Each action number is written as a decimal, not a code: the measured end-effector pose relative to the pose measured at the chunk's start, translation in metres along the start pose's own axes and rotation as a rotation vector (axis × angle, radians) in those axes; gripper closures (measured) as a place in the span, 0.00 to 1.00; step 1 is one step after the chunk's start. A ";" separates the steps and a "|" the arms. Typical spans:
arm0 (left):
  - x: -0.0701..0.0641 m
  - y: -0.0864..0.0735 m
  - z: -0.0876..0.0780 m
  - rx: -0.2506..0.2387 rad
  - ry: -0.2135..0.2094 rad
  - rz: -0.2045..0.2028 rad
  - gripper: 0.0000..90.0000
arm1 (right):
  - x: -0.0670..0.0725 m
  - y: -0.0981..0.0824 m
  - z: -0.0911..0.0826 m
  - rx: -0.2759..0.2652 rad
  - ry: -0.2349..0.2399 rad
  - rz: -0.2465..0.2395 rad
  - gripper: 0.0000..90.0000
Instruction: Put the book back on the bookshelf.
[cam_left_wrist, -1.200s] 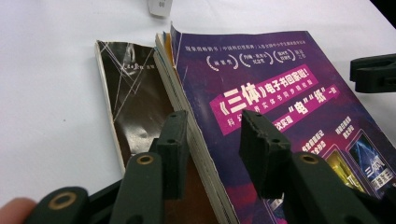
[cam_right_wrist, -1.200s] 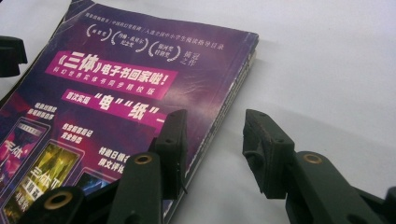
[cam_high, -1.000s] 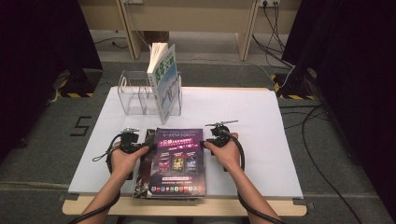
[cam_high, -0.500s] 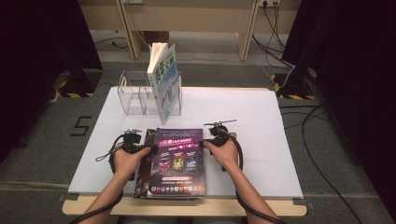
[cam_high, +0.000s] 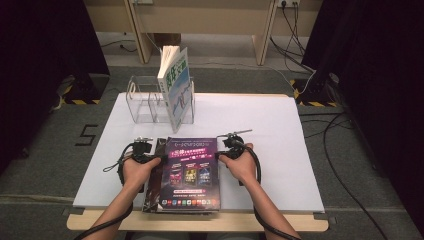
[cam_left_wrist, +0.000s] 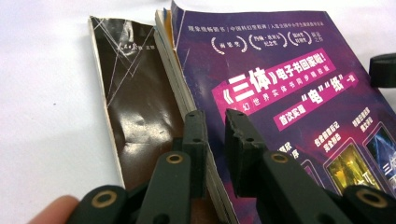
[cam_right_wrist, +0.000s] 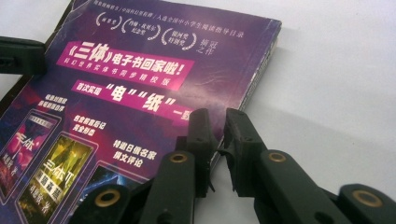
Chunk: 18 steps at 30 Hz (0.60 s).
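Jaws of the left gripper (cam_left_wrist: 212, 140) have just been closing on the purple book's (cam_high: 192, 170) left edge, above a dark book (cam_left_wrist: 135, 107) beneath; keep only the top cover pinched. At right, the right gripper (cam_right_wrist: 215, 140) has likewise been closing on the opposite edge. Lift evenly. Beyond, a clear rack (cam_high: 145, 102) holding an upright book (cam_high: 176, 87) stands on the white surface (cam_high: 280, 130), well apart.
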<state>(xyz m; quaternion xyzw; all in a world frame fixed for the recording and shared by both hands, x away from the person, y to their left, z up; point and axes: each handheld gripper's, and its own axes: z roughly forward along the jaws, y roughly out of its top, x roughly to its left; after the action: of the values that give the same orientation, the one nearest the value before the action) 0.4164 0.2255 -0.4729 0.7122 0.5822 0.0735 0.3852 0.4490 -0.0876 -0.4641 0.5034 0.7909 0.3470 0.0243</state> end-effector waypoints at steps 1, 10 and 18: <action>0.000 0.000 0.000 0.001 0.000 -0.001 0.88 | -0.001 0.000 0.000 -0.007 0.002 -0.001 0.91; -0.006 0.002 0.002 -0.006 0.018 0.005 0.91 | -0.009 0.003 0.000 -0.027 0.032 0.030 0.76; -0.014 0.003 0.005 0.006 0.033 0.051 0.90 | -0.022 0.022 0.003 -0.057 -0.005 0.073 0.67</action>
<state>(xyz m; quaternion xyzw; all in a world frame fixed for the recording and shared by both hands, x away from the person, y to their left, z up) 0.4173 0.2109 -0.4693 0.7267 0.5702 0.0932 0.3716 0.4780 -0.0989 -0.4608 0.5320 0.7617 0.3689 0.0279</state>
